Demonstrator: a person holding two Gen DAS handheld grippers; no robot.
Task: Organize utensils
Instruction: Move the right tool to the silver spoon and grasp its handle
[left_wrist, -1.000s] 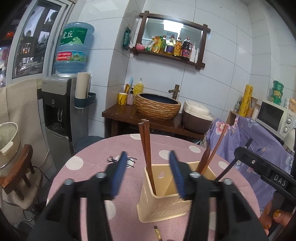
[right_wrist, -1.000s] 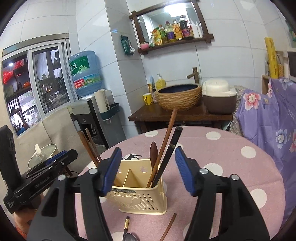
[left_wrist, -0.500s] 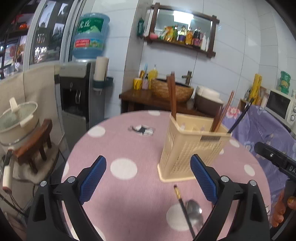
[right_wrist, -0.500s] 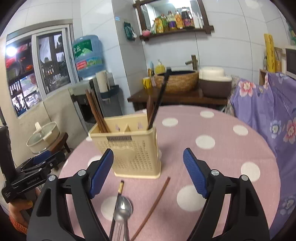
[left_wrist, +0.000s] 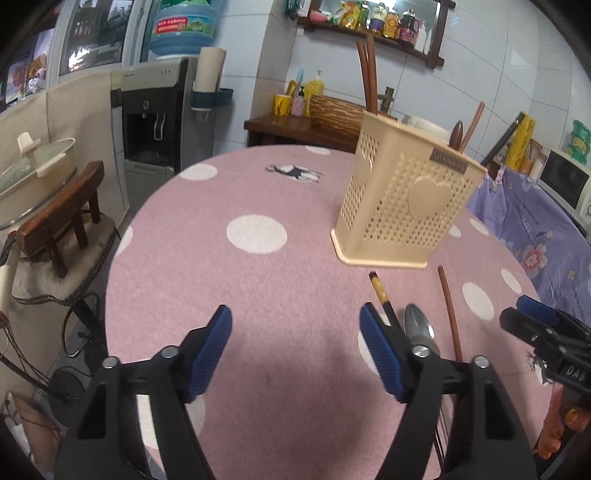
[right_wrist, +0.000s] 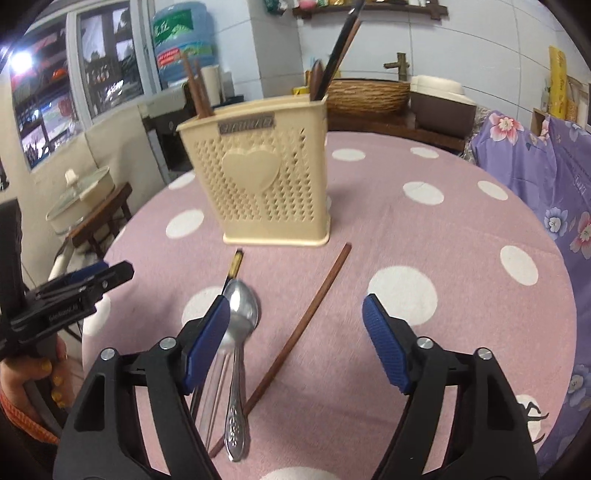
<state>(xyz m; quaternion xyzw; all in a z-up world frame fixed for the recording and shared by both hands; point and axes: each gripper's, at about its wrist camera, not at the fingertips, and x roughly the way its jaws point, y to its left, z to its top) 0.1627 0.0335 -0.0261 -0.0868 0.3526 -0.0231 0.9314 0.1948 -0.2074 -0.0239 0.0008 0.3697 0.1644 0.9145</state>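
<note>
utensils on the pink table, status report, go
Left gripper and right gripper both empty, jaws closing. Steel spoon, brown wooden chopstick, black gold-tipped chopstick loose before cream perforated holder. Nothing in the way.

White tiled wall (left_wrist: 480, 85), water dispenser (left_wrist: 151, 122), window (right_wrist: 85, 74), wooden shelf (left_wrist: 373, 33).

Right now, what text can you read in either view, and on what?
"DAS": black body of the right tool; its jaws are closing, a loose chopstick on the table between them, ungripped.
"丘": green label on the water bottle; the character before it is blurred.
Nameplate on the utensil holder: blurred, unreadable.
Red bottle label, shelf bottles: too small.
</note>
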